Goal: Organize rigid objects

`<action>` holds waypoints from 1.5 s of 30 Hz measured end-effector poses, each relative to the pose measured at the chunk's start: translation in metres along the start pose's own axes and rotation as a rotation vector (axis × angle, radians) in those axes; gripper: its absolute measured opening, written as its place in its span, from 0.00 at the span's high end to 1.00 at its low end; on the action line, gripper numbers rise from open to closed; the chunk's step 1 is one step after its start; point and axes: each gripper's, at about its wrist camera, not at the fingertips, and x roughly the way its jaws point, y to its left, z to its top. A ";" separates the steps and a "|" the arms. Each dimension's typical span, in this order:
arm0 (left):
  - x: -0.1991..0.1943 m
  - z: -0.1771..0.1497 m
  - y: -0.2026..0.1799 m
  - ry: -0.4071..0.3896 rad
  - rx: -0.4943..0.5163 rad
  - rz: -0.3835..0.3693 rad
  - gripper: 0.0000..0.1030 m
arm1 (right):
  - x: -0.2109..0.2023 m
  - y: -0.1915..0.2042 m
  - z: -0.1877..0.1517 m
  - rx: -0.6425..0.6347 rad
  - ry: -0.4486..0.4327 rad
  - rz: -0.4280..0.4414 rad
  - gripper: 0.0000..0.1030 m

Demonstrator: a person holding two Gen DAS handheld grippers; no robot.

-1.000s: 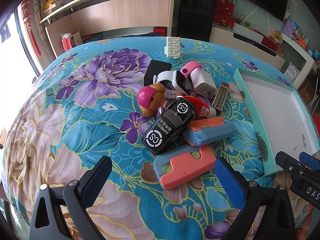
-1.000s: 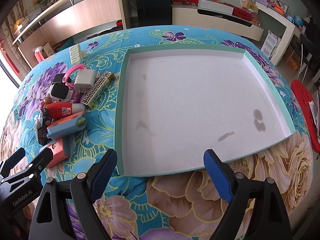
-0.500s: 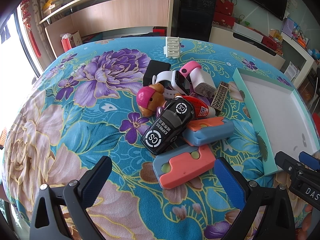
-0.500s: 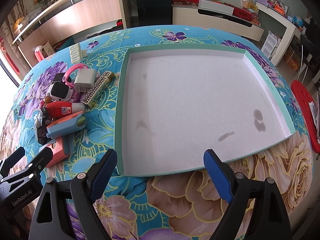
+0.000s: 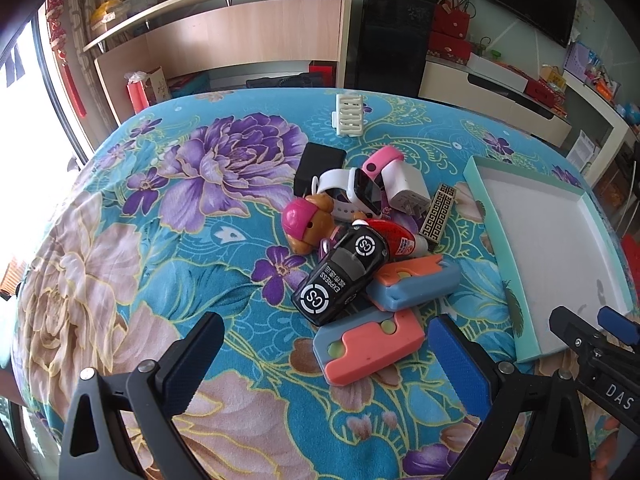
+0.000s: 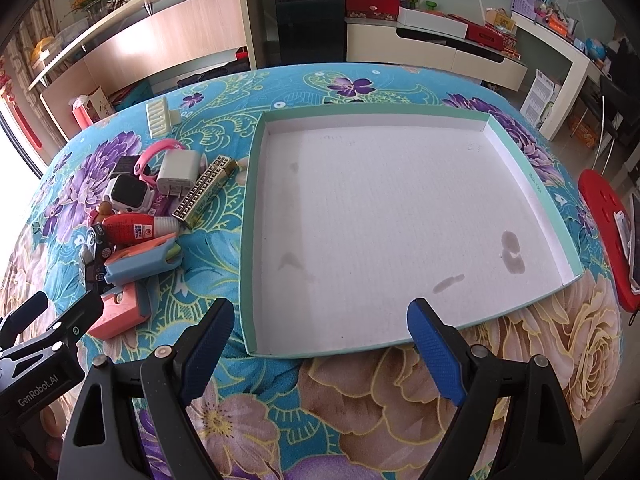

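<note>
Left hand-held gripper (image 5: 324, 364) spread, hovering near black toy car (image 5: 340, 276); right hand-held gripper (image 6: 320, 344) spread over tray (image 6: 250, 240) rim, nothing held.

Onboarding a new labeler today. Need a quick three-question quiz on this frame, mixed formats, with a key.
1. True or false: the tray already holds one toy.
2. Multiple choice: what lies directly on the two blue-and-coral toy cases? A) the black toy car B) the cream comb-like piece C) the gold patterned bar
3. Fill in: both the left hand-held gripper and the right hand-held gripper are ____, holding nothing.

Key:
1. False. The tray shows only stains on its white floor.
2. A. The car rests across them; the comb-like piece sits apart, far from the pile.
3. Open.
</note>
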 end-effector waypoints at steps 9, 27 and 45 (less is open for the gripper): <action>-0.012 0.021 0.009 -0.005 -0.002 0.050 0.00 | -0.035 0.017 0.027 -0.017 -0.077 0.068 0.14; 0.038 -0.002 -0.019 0.103 0.067 -0.006 0.00 | 0.012 0.055 0.062 -0.016 0.017 0.212 0.14; 0.046 -0.018 -0.030 0.138 0.120 -0.057 0.27 | 0.028 0.050 0.052 0.010 0.060 0.212 0.14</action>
